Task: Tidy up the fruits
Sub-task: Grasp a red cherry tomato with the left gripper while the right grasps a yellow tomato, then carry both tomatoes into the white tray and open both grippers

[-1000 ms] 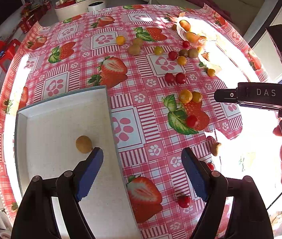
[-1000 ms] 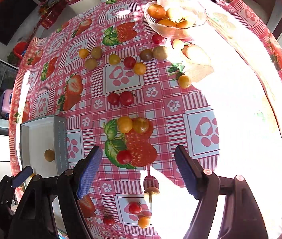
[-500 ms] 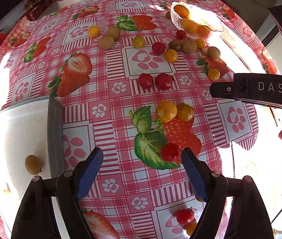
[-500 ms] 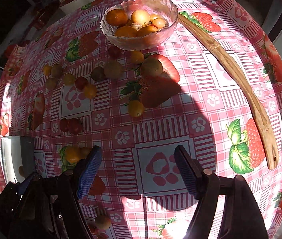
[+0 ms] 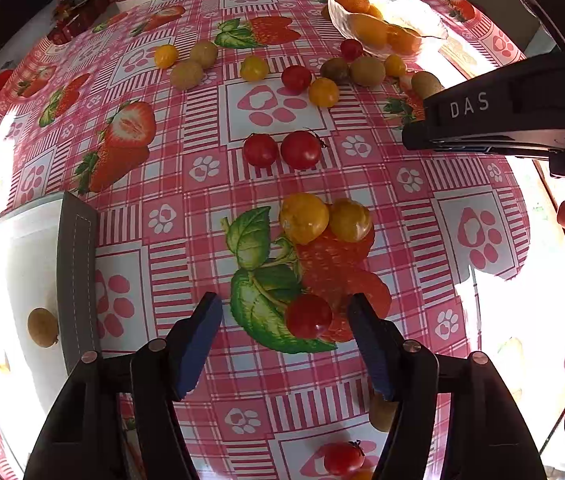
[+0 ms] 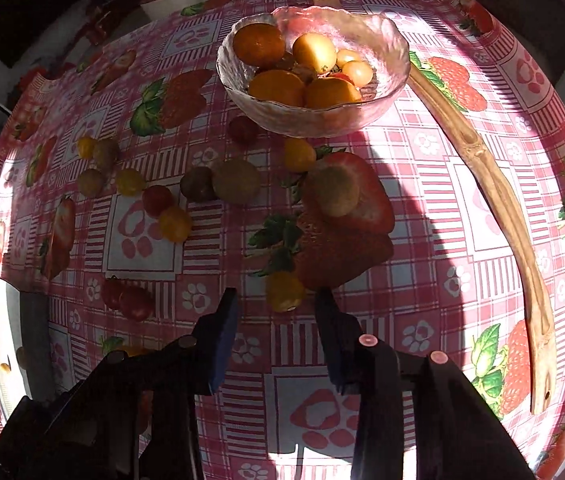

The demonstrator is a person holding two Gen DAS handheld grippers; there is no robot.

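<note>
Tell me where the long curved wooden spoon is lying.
In the right wrist view the long curved wooden spoon lies on the strawberry-print tablecloth at the right, running from beside the clear glass fruit bowl down toward the table's near right edge.

Brown fruit [image 5: 380,414] mostly hidden behind the left gripper's [image 5: 284,312] right finger. White tray [image 5: 10,280], left of the tongs, is cut by the frame edge. In the right wrist view, small objects [image 6: 4,367] far left of the tongs are too dark to identify.

Hard sunlight is washing out the round table [image 5: 494,320] right of the jaws, while beyond them a low white coffee table [image 6: 186,0] is sitting in shade.
</note>
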